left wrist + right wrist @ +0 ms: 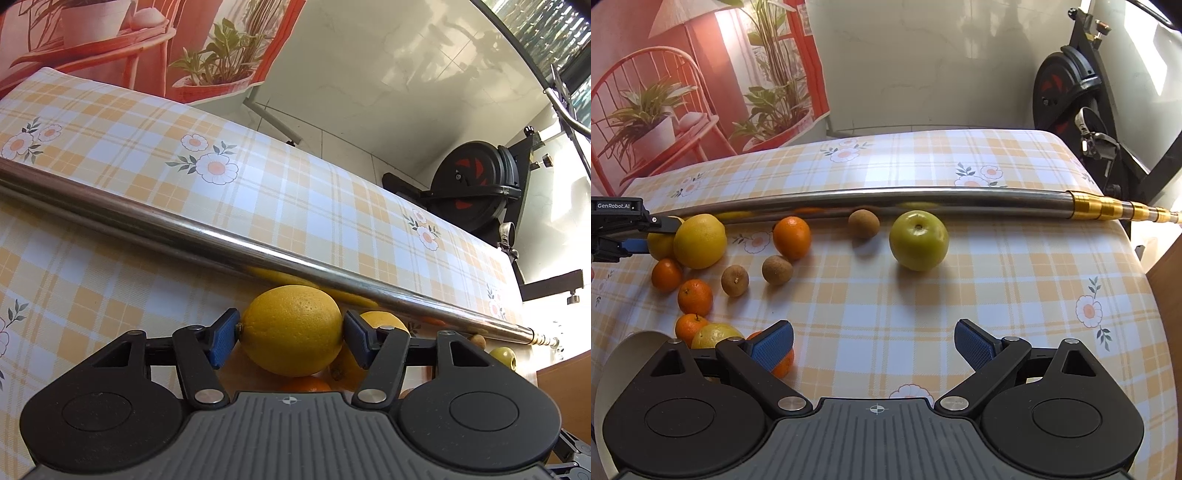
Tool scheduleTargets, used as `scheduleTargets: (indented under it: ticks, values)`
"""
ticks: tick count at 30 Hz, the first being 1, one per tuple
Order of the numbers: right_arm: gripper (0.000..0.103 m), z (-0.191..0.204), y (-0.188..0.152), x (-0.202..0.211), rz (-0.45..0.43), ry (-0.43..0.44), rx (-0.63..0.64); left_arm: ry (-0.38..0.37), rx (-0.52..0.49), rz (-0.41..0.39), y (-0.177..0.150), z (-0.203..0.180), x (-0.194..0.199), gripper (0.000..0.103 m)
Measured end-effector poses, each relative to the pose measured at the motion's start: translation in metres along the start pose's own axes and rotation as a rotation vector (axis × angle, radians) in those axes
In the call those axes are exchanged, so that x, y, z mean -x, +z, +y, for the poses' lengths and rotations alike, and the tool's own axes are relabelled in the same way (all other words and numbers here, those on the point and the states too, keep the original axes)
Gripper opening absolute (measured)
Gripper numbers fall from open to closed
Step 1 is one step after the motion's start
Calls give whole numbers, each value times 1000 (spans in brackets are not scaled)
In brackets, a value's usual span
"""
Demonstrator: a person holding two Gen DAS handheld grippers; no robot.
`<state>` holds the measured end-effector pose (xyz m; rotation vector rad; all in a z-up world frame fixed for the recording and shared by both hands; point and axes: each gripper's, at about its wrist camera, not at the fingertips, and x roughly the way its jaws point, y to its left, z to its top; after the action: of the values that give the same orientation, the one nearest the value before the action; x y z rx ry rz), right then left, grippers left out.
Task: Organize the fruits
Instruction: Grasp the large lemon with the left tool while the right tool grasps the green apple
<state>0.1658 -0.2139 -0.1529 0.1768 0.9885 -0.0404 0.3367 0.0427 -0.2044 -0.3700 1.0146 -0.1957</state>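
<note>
**Left gripper pinches a lemon; right gripper hangs spread over the cloth**

Here, the left gripper (pixel 291 332) has its two blue pads pressed against opposite ends of a yellow lemon (pixel 291 330), which sits between them just in front of a long metal pole (pixel 207 236) lying across the checked tablecloth (pixel 110 147). A second yellow fruit (pixel 382 319) shows just behind the right-hand pad, and an orange (pixel 308 384) lies below the held lemon.

From the right wrist view, the right gripper (pixel 874 343) is spread wide with nothing between its pads, above bare cloth. The rest of the fruit lies ahead and to its left: a green apple (pixel 919 240) near the pole, well apart from the gripper, three small brown fruits (pixel 863 223), and several oranges (pixel 792 237). One orange (pixel 783 363) and a yellowish fruit (pixel 714 334) lie just beside the gripper's left pad. At the far left edge, the left gripper appears again, at the lemon beside the large yellow fruit.
</note>
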Motion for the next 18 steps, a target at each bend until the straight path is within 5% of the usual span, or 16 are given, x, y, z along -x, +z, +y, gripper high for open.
scheduleTargets:
  ticks: [14, 18]
  values:
    - [73, -14, 23, -31, -132, -83, 134, 59, -146, -98, -15, -5, 49, 64]
    - [65, -9, 38, -54, -106, -120, 191, 55, -166, -109, -20, -9, 58, 64]
